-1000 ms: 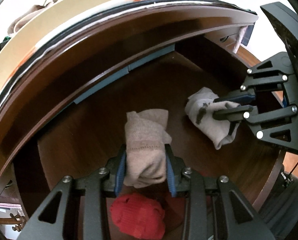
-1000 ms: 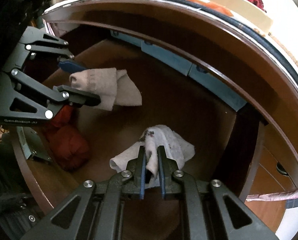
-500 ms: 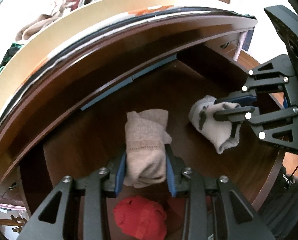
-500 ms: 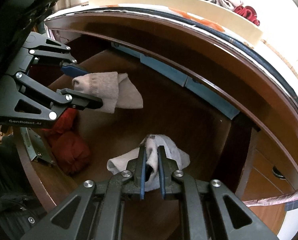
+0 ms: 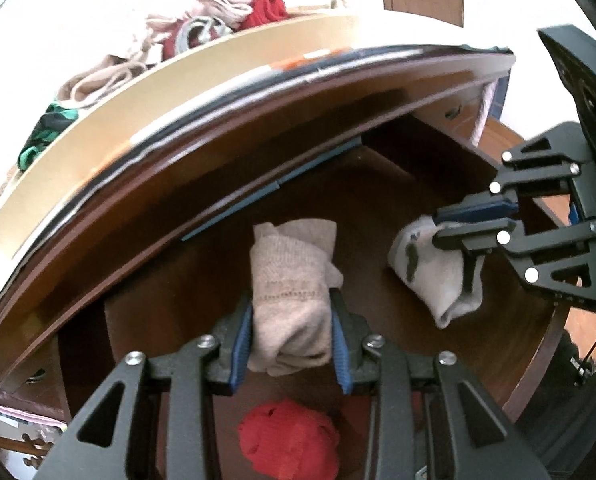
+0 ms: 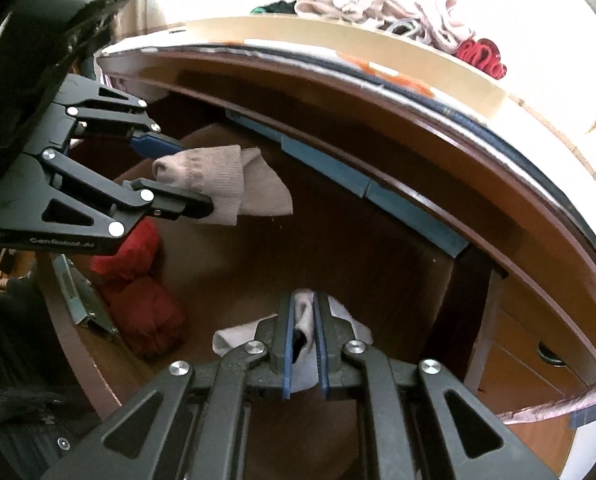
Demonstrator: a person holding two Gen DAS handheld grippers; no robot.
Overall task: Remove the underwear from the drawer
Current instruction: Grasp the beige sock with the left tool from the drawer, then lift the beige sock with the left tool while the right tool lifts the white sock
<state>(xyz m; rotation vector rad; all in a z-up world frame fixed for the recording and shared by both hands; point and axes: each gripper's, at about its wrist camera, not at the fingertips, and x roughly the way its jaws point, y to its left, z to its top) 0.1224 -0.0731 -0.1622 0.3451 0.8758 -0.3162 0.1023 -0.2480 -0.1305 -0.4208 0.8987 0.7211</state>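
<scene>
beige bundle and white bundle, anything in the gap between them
Nothing; in the left wrist view only bare drawer floor shows between the beige bundle and white bundle.

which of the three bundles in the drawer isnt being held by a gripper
The red bundle. It lies on the drawer floor untouched, while the left gripper clamps the beige bundle and the right gripper clamps the white one.

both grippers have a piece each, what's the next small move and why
Probably carry both up and forward onto the pile of clothes on top. The left gripper is shut on the beige piece and the right gripper on the white piece, both hanging clear of the drawer floor. The red piece remains inside for later.
</scene>
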